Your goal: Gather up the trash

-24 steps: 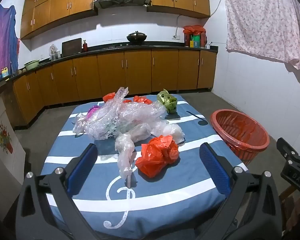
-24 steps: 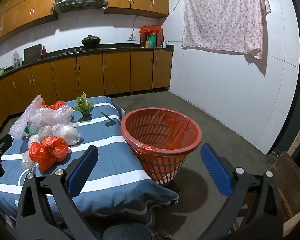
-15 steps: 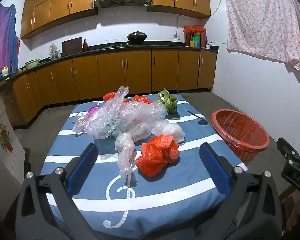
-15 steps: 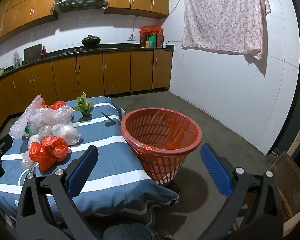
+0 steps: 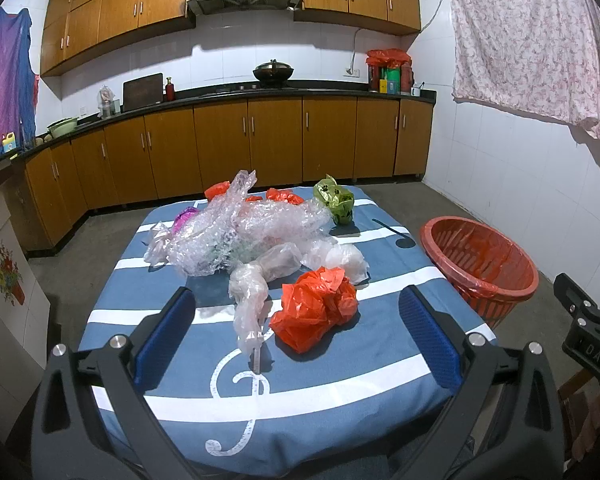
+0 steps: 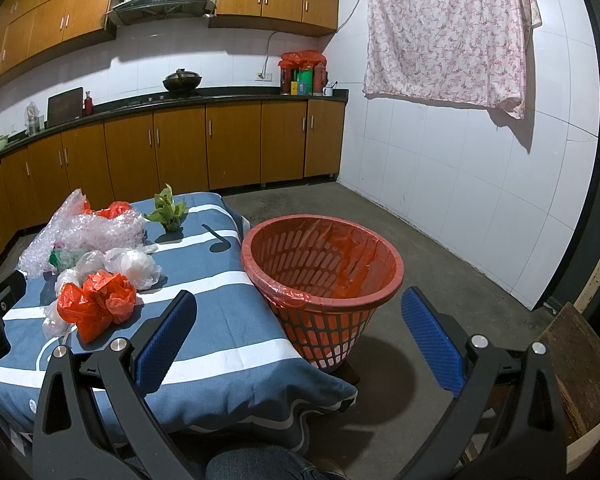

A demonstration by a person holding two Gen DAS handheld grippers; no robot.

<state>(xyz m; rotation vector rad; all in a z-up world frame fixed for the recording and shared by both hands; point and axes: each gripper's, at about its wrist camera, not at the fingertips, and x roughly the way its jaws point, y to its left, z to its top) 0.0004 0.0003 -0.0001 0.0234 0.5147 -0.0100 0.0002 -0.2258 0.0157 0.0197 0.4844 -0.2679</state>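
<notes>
Several crumpled plastic bags are lying ahead of the left hand-held gripper, whose jaws are gaping wide and empty; the orange bag is nearest. Light plastic is likely snagging neighbours or slipping out short of the red basket facing the equally wide, empty right hand-held gripper. Blue striped cloth is covering the counter; wooden kitchen cabinets are lining the tiled walls.

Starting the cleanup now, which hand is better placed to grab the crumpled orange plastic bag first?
Left. Its open tongs face the crumpled orange plastic bag on the blue striped cloth; the right tongs face the lined red plastic basket.
</notes>
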